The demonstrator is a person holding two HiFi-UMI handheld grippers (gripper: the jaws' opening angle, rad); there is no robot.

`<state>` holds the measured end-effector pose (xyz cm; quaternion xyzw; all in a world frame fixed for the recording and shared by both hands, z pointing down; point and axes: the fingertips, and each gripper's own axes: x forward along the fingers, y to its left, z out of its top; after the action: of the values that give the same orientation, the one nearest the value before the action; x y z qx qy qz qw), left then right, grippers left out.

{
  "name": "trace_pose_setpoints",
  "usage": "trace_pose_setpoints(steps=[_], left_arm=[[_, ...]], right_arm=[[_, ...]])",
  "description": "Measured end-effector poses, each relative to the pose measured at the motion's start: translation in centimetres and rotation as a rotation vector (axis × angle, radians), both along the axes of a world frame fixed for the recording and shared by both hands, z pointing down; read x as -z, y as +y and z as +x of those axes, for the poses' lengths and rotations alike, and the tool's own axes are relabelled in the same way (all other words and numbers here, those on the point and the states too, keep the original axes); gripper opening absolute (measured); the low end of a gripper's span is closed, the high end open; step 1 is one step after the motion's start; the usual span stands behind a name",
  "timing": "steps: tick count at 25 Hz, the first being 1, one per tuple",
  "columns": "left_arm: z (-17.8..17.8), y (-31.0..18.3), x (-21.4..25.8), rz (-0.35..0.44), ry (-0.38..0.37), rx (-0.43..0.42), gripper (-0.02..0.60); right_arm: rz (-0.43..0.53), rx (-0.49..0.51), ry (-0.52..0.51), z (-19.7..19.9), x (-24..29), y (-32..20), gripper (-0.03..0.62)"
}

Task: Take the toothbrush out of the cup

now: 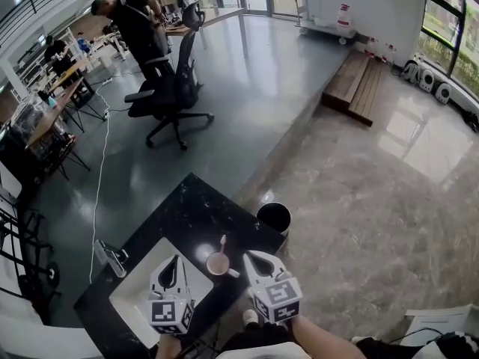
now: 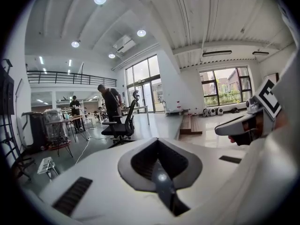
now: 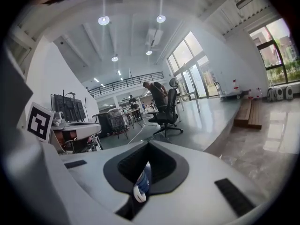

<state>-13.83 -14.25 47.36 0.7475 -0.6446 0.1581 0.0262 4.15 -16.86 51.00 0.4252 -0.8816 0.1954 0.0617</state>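
Left gripper point(image 2: 161, 177): jaws together along a thin dark seam, nothing between them. In the head view it hangs over the near right part of a white basin point(image 1: 129, 299), tip pointing away from the person.

Right gripper point(image 3: 140, 183): jaws pressed on a small blue-and-white piece point(image 3: 142, 185) that sits in the slit between the pads. What the piece is cannot be told. From above, this gripper is just right of the cup point(image 1: 218, 264), its tip level with the cup's far rim. Contact with the cup cannot be judged.

Cup: light-coloured, upright on the black counter point(image 1: 187, 214), between the two grippers and nearer the right one. A white stub at its near right side points toward the right gripper.

Toothbrush point(image 1: 222, 244): pink, standing in the cup, upper end rising past the far rim and leaning slightly away. Not in either gripper's jaws as far as the head view shows.

Surroundings: white basin set into the counter's near left area. Round black bin point(image 1: 274, 217) on the floor just beyond the counter's right corner. Farther off, a black office chair point(image 1: 177, 88) on the grey floor with a person point(image 1: 136, 19) standing behind it, desks to the left, and a low wooden platform point(image 1: 356, 85) at the right.
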Motion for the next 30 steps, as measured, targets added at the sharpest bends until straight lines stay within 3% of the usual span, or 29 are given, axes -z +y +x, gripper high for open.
trace_pose_setpoints(steps=[7,12,16,17,18,22,30], left_arm=[[-0.7,0.1,-1.3,-0.022,0.012,0.005,0.017],[-1.2,0.4,-1.6,-0.028,0.021,0.002,0.017],[-1.9,1.1,-1.8,-0.036,0.018,0.003,0.017],[-2.1,1.2,-1.9,-0.037,0.017,0.004,0.017],[-2.4,1.3,-1.9,-0.039,0.015,0.007,0.017],[-4.0,1.7,-1.9,-0.043,0.008,0.028,0.017],[-7.0,1.2,-2.8,-0.075,0.004,0.072,0.017]], right_arm=[[-0.022,-0.003,0.017,-0.6,-0.5,-0.7,-0.003],[-0.121,0.032,-0.001,-1.9,-2.7,-0.5,0.017],[-0.268,0.078,-0.155,-4.1,-4.2,-0.2,0.065],[-0.313,0.081,-0.200,-4.7,-4.6,-0.3,0.132],[-0.353,0.081,-0.229,-5.1,-5.1,-0.4,0.140],[-0.431,0.077,-0.230,-6.2,-7.0,-1.5,0.140],[-0.485,0.093,-0.213,-8.7,-9.4,-3.5,0.111]])
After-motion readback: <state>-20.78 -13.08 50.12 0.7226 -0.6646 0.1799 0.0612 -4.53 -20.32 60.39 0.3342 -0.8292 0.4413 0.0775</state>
